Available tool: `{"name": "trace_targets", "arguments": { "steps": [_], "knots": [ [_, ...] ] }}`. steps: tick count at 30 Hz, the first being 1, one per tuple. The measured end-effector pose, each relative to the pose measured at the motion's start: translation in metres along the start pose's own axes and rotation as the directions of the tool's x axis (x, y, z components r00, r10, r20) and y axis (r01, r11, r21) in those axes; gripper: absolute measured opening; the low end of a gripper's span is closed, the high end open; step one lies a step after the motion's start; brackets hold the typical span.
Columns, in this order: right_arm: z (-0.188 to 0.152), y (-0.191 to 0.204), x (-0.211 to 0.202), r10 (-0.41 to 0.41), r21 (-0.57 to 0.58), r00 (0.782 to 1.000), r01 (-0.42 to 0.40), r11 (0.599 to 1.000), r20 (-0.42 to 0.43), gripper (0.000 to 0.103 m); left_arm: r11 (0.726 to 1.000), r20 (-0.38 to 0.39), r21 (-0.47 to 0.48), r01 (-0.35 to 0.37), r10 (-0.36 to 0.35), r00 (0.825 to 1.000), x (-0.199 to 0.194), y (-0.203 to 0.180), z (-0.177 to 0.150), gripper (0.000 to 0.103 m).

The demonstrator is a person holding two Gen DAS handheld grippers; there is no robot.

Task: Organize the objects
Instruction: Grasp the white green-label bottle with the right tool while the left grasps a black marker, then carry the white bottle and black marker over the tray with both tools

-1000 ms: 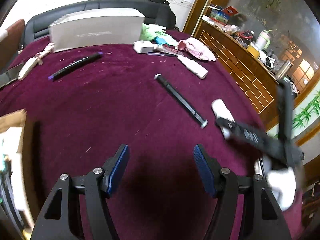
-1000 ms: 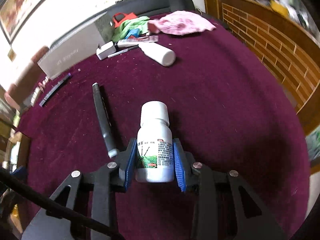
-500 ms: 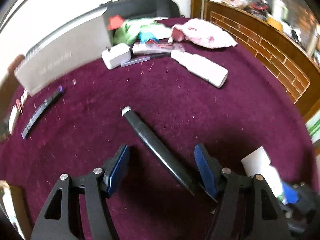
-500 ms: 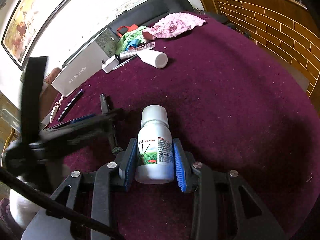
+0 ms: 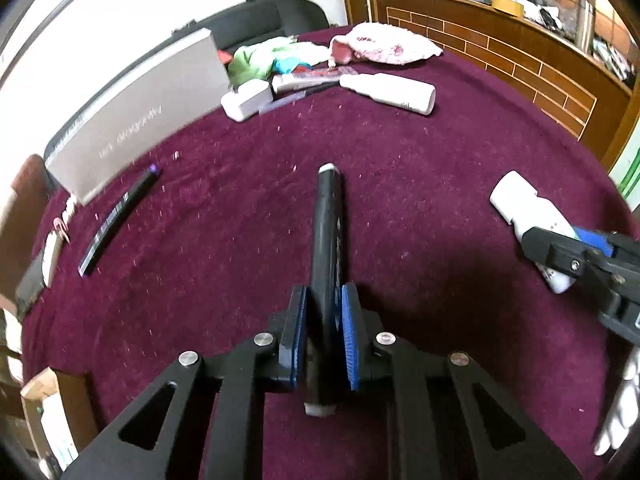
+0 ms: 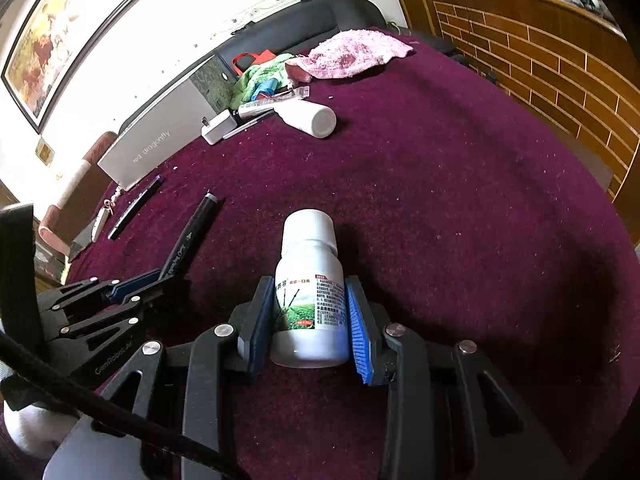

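The left tool [image 5: 323, 330] pinches a black marker [image 5: 329, 240] near its rear end, so most of the barrel juts forward over the maroon worktop [image 5: 440, 168]. It looks light, stiff and smooth — a grip nearer the middle would stop it swinging. The right tool [image 6: 308, 320] is pressed onto a white bottle [image 6: 310, 284], pads on the labelled body, cap forward, near the worktop's near edge. It is rigid plastic, probably light, though its fill cannot be seen — the label may slip.

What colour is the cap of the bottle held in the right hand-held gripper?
White, like the bottle itself; clearest in the right wrist view.
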State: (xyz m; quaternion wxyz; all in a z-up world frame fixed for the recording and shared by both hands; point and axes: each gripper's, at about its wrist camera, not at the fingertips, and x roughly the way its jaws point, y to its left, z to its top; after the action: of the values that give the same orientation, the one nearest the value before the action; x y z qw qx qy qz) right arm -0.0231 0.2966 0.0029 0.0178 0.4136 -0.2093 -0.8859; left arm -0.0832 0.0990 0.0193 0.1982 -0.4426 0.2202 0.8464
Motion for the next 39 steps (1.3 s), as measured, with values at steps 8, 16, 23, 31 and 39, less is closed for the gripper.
{"name": "trace_targets", "arguments": {
  "steps": [8, 16, 23, 31, 39],
  "knots": [
    [0.0, 0.004, 0.003, -0.031, -0.035, 0.999, 0.032, 0.999, 0.032, 0.032, 0.997, 0.088, 0.063, -0.051, 0.045, 0.995, -0.001, -0.011, -0.003, 0.011],
    [0.001, 0.003, 0.004, -0.012, -0.031, 0.999, 0.013, 0.999, 0.037, 0.032, 0.997, 0.098, -0.021, 0.071, -0.069, 0.993, -0.05, 0.016, -0.052, 0.011],
    [-0.001, 0.0, 0.001, -0.018, -0.02, 0.999, 0.019, 1.0, 0.048, 0.032, 0.974, 0.169, -0.149, 0.17, -0.144, 0.975, -0.109, 0.042, -0.105, 0.011],
    [-0.004, -0.016, -0.006, 0.084, 0.121, 0.997, -0.083, 0.989, 0.0, 0.032, 0.95, 0.236, -0.236, 0.206, -0.149, 0.96, -0.165, 0.077, -0.159, 0.012],
    [-0.031, -0.015, -0.028, 0.24, 0.245, 0.969, -0.22, 0.944, -0.056, 0.032, 0.91, 0.283, -0.351, 0.22, -0.121, 0.952, -0.193, 0.118, -0.21, 0.012]
  ]
}}
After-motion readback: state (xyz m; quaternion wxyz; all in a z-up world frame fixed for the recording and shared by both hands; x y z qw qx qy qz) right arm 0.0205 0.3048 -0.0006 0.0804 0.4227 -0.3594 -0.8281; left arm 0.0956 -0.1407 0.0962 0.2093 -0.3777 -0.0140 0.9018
